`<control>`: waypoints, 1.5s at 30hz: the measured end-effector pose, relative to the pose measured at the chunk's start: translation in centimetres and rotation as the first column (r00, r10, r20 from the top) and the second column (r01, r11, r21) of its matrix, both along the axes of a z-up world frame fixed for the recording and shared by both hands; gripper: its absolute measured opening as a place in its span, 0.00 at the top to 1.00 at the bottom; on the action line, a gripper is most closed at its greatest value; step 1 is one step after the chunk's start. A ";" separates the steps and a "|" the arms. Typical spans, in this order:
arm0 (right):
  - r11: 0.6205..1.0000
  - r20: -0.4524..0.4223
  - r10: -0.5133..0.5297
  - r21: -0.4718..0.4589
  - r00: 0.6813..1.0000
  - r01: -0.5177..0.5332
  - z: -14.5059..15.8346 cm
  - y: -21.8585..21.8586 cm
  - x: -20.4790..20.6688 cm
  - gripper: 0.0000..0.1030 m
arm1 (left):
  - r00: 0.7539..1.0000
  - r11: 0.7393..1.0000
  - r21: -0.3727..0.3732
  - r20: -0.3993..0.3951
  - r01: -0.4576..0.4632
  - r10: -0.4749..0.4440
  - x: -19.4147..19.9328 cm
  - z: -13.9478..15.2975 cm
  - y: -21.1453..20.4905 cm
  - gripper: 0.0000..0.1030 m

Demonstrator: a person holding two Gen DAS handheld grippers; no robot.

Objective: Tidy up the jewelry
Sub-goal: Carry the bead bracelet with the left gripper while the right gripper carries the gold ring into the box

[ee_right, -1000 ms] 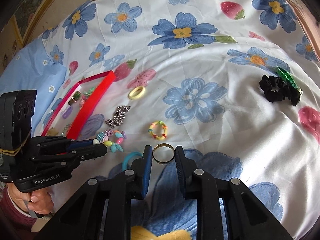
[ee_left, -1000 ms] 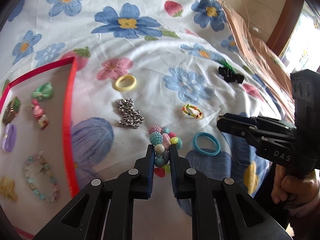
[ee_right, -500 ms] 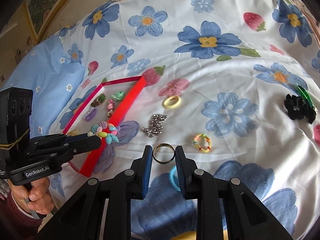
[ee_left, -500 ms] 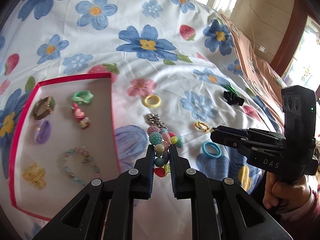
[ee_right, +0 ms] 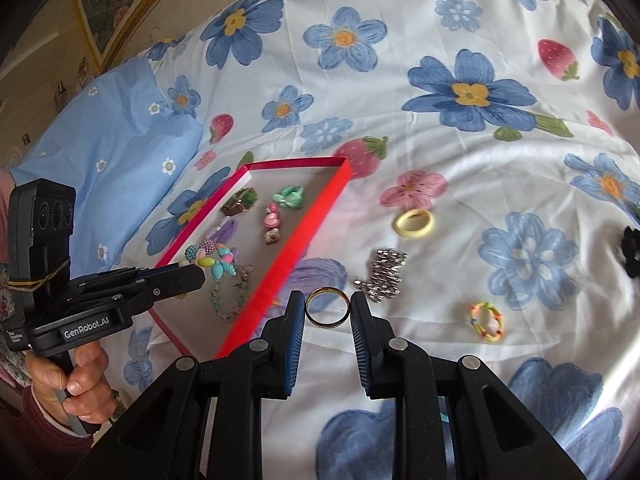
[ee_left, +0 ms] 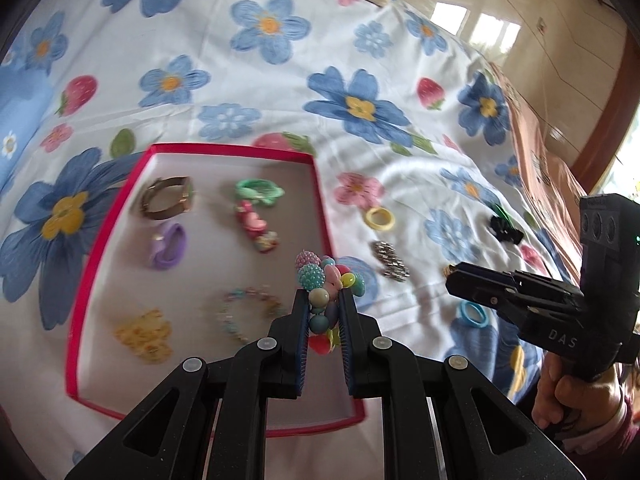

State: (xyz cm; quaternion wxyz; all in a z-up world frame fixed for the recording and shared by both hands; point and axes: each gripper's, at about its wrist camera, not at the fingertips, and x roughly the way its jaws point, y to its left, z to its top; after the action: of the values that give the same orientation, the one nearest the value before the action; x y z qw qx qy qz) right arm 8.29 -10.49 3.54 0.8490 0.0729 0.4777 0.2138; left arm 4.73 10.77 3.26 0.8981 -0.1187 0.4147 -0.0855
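Left hand-held gripper [ee_left: 324,312] is clamped on beaded bracelet [ee_left: 328,280]; right hand-held gripper [ee_right: 327,308] is clamped on gold ring [ee_right: 327,306], red tray [ee_right: 288,264] just left.

I have carried the chunky bracelet of pastel beads [ee_left: 326,280] in my left hand-held gripper [ee_left: 324,312] up off the flowered bed sheet [ee_left: 280,80] and leftward; a second ago it hung over the bare sheet beside the shallow red-rimmed tray [ee_left: 322,208], and now it hangs above the tray's pale floor, near its right edge. My right hand-held gripper [ee_right: 326,312] has lifted and swung left with the thin gold metal ring [ee_right: 327,306], so it now sits close to the tray's red wall [ee_right: 296,256] rather than over the blue flower print.
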 end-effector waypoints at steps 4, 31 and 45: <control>0.999 -0.001 0.037 0.007 0.999 -0.037 0.0 1.9 0.7 0.77 | 0.999 0.999 -0.004 -0.006 -0.042 0.042 -0.3 -0.1 1.6 0.88; 0.974 -0.068 0.216 -0.049 0.974 -0.219 -5.3 13.7 7.2 0.77 | 0.969 0.973 0.041 -0.094 -0.226 0.229 4.8 -3.9 9.1 0.88; 0.947 -0.080 0.275 -0.147 0.958 -0.285 -7.3 16.0 7.1 0.77 | 0.961 0.969 0.092 -0.137 -0.231 0.242 5.8 -6.1 8.8 0.87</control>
State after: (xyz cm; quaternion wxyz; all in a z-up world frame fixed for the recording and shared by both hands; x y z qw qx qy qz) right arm 15.41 5.46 -3.79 0.7987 -0.0566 0.5233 0.2916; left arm 10.58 19.62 -2.83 0.8728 -0.1398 0.4653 0.0471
